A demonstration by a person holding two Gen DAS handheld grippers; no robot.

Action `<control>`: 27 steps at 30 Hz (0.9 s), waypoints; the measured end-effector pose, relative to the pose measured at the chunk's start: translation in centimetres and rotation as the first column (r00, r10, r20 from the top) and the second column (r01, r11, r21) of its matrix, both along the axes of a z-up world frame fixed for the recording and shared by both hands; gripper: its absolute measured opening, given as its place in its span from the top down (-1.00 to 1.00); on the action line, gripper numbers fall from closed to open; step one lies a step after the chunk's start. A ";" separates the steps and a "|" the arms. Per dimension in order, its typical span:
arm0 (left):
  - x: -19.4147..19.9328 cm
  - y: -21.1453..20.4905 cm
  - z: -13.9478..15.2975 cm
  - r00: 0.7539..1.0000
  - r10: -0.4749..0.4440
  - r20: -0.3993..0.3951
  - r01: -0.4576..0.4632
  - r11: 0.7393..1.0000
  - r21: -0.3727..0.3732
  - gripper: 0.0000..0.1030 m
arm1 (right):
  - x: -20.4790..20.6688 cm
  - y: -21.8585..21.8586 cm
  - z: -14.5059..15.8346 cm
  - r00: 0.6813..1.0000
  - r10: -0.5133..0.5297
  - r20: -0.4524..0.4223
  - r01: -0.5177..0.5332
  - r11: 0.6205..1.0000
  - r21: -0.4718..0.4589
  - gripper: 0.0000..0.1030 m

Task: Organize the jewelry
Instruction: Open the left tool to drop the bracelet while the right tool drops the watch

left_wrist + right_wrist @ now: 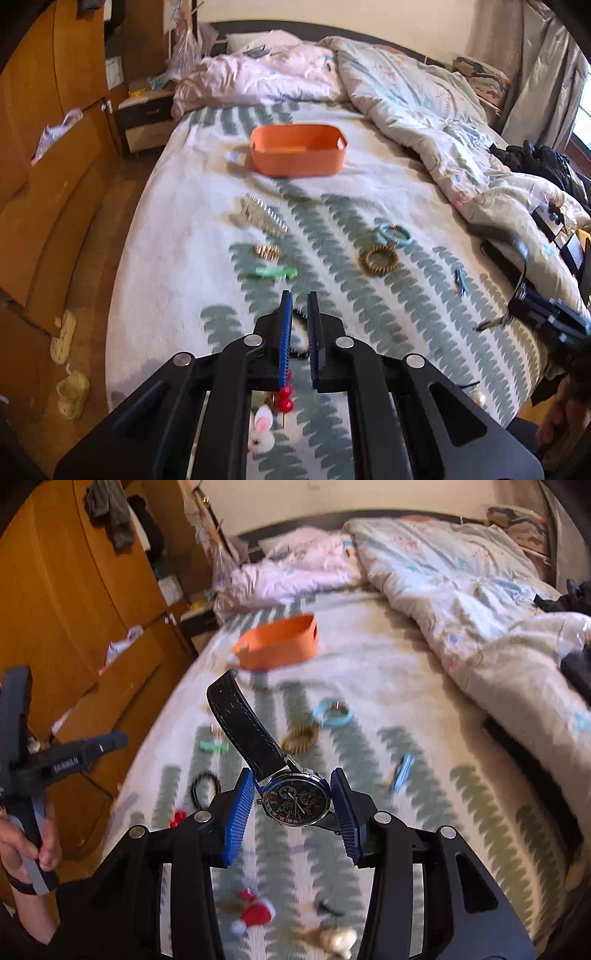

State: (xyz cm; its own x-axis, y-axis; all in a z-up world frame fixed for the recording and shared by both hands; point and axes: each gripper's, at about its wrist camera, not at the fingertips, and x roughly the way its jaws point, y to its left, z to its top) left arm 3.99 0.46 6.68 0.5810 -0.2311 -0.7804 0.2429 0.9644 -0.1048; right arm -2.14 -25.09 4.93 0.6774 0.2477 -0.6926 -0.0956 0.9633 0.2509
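An orange storage box [298, 148] sits on the bed; it also shows in the right wrist view [279, 642]. My right gripper [295, 805] is shut on a black-dial wristwatch [295, 802], its black strap [243, 720] sticking up, held above the bed. My left gripper [299, 332] is nearly shut and empty, low over a black hair tie [300, 334]. On the bed lie a silver comb clip [260, 216], a gold ring piece [267, 252], a green clip [277, 273], a brown coil tie [379, 259], a blue bracelet [393, 233] and a blue clip [460, 281].
A crumpled quilt [424, 110] covers the bed's right and far side. A wooden wardrobe [48, 155] stands left, with slippers [70, 369] on the floor. Red berries [285, 397] and a white bunny clip [262, 430] lie near the front edge. A Santa-hat clip [255, 912] shows in the right view.
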 end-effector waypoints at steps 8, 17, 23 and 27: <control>0.3 1.7 -4.1 0.997 0.027 -0.070 -0.026 1.000 0.010 0.85 | 0.2 3.0 -4.0 0.995 0.037 -0.097 -0.046 0.995 -0.084 0.14; 2.2 1.9 -8.9 0.991 0.046 -0.128 -0.043 0.999 0.026 0.85 | 1.6 4.5 -6.3 0.988 0.061 -0.140 -0.083 0.984 -0.155 0.13; 3.2 2.2 -9.9 0.988 0.044 -0.151 -0.042 0.999 0.020 0.85 | 2.8 5.8 -8.7 0.972 0.101 -0.210 -0.139 0.975 -0.173 0.09; 3.4 2.6 -9.7 0.989 0.047 -0.140 -0.045 0.999 0.016 0.84 | 2.4 6.1 -8.0 0.974 0.128 -0.189 -0.162 0.971 -0.174 0.08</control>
State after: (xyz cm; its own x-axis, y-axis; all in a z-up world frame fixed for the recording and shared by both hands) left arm 7.35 3.02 -2.98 0.4754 -0.1959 -0.8577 0.1819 0.9757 -0.1220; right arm 0.22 -19.02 -3.10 0.5079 0.1888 -0.8405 -0.2084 0.9736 0.0927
